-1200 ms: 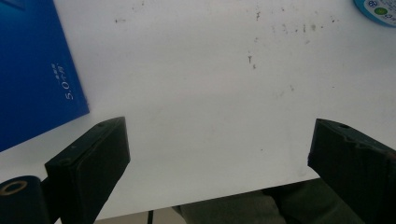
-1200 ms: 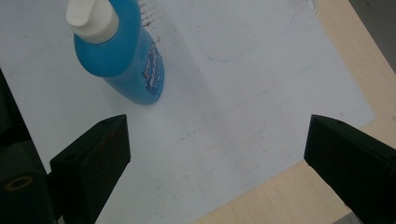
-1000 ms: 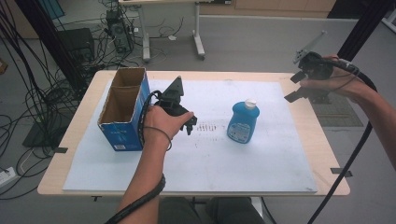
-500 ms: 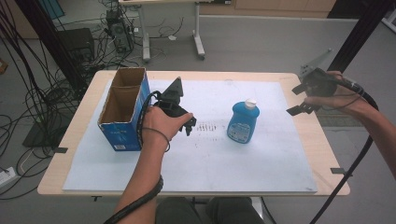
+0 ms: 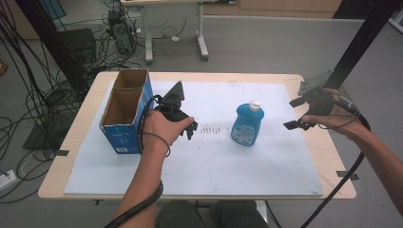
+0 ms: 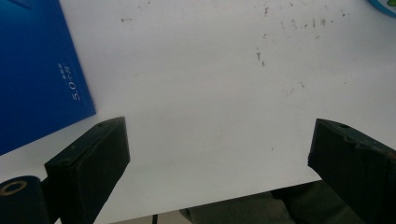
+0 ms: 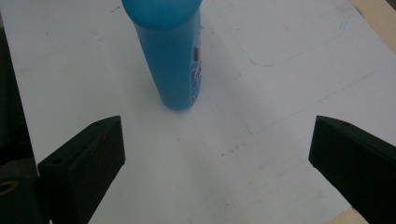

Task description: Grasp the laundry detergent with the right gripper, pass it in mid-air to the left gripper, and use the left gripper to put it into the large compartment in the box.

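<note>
Fingers of the right gripper (image 5: 298, 113) have just been opening wide, empty, near the bottle (image 5: 247, 124). Left gripper (image 6: 219, 168) fingers gape wide too. Box (image 6: 37, 74) reads "5.0".

Setting: a lab or test room
Evidence: cable bundles (image 5: 33, 71) on grey floor (image 5: 266, 47), computer tower (image 5: 117, 31), paper-covered tabletop (image 5: 214, 166)
</note>
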The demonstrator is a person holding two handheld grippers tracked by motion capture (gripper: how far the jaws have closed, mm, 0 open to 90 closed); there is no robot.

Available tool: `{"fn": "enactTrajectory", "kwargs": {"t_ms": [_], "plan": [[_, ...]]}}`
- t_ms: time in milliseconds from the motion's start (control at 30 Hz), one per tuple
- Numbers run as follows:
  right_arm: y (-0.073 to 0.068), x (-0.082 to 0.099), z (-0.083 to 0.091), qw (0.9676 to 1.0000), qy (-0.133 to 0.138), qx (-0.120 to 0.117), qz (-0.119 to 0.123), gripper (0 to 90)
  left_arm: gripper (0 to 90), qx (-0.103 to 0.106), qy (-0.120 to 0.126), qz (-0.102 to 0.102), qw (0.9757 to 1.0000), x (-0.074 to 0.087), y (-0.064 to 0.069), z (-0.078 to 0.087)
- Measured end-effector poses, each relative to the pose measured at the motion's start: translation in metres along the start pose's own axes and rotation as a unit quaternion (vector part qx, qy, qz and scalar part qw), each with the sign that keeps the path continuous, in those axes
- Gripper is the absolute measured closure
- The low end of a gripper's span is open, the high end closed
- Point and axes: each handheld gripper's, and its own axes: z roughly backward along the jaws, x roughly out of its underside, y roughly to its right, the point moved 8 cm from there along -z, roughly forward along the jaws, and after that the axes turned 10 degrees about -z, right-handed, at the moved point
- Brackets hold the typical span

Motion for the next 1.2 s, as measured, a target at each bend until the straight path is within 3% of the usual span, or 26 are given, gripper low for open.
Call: {"fn": "enactTrajectory", "kwargs": {"t_ms": [600,1200], "plan": [[-0.006,0.013,-0.036,0.9992,0.039,-0.002,-0.006,3.5,5.7,-0.001,0.002,-0.005,1.0,-0.002,-0.001,-0.005],[-0.016,0.014,-0.065,0.9974,0.07,-0.014,-0.01,3.0,5.7,0.0,0.0,-0.01,1.0,-0.003,-0.001,-0.01]]}}
